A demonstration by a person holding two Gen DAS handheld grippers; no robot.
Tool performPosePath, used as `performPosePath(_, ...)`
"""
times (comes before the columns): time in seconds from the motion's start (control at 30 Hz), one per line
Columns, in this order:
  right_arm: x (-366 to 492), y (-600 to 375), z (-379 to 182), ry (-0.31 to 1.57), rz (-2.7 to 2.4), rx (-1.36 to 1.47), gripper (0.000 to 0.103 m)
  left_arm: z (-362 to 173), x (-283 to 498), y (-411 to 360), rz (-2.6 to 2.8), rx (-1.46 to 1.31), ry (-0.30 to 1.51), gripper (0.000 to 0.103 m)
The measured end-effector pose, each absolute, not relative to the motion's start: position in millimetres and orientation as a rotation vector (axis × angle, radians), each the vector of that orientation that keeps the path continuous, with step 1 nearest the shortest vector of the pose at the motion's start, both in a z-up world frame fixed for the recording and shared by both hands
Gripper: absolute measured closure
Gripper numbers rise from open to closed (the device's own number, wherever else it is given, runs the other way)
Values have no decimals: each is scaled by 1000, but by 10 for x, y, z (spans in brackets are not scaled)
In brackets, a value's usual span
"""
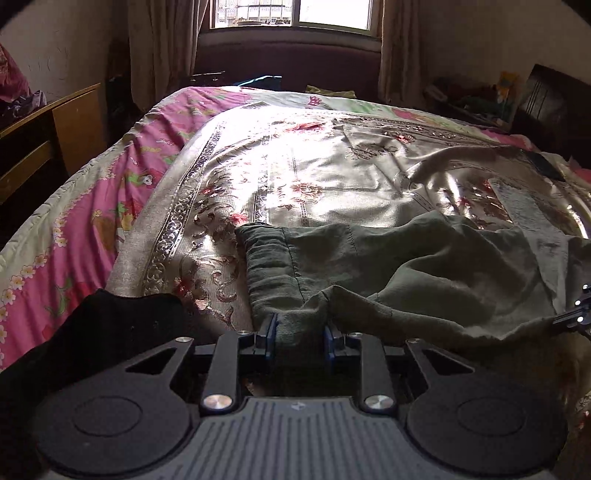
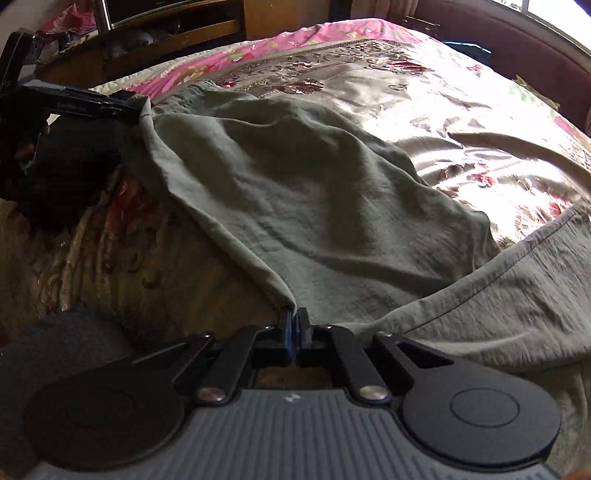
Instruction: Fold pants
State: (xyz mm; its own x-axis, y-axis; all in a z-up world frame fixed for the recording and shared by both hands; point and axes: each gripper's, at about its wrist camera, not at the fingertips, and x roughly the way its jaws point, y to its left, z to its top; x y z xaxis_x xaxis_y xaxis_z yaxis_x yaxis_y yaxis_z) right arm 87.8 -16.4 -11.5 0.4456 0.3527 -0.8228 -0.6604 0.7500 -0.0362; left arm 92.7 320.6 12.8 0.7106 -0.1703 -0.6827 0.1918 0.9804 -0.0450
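Note:
Grey-green pants lie rumpled on a shiny floral bedspread. My left gripper is shut on a bunched edge of the pants near the waistband. My right gripper is shut on another edge of the pants, jaws nearly touching. The fabric hangs taut between the two grips. The left gripper also shows in the right wrist view at the upper left, pinching the cloth. A pant leg trails to the right.
A pink floral quilt covers the bed's left side. A wooden cabinet stands left of the bed. A window with curtains is behind. Clutter sits on a stand at the far right. A dark cloth lies near left.

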Motion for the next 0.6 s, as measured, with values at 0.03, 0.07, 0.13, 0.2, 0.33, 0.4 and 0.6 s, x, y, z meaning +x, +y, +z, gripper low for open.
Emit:
performPosePath(0.03, 874, -160, -121, 911, 645, -385, 99, 101, 893, 3202, -191, 46, 759, 59)
performPosePath(0.07, 870, -147, -131, 926, 650, -391, 96, 70, 871, 3198, -182, 62, 763, 59)
performPosePath(0.13, 846, -97, -141, 931, 642, -409, 93, 18, 828, 3189, -161, 103, 770, 49)
performPosePath(0.2, 759, -40, -119, 916, 655, -449, 93, 17, 768, 3195, -149, 124, 762, 42)
performPosePath(0.33, 618, 82, -62, 870, 698, -521, 87, 73, 655, 3223, -134, 180, 733, 38)
performPosePath(0.4, 555, 181, -43, 835, 719, -557, 81, 69, 636, 3178, -124, 248, 723, 37)
performPosePath(0.6, 635, 673, -81, 715, 775, -587, 68, 37, 719, 2986, -124, 383, 676, 37)
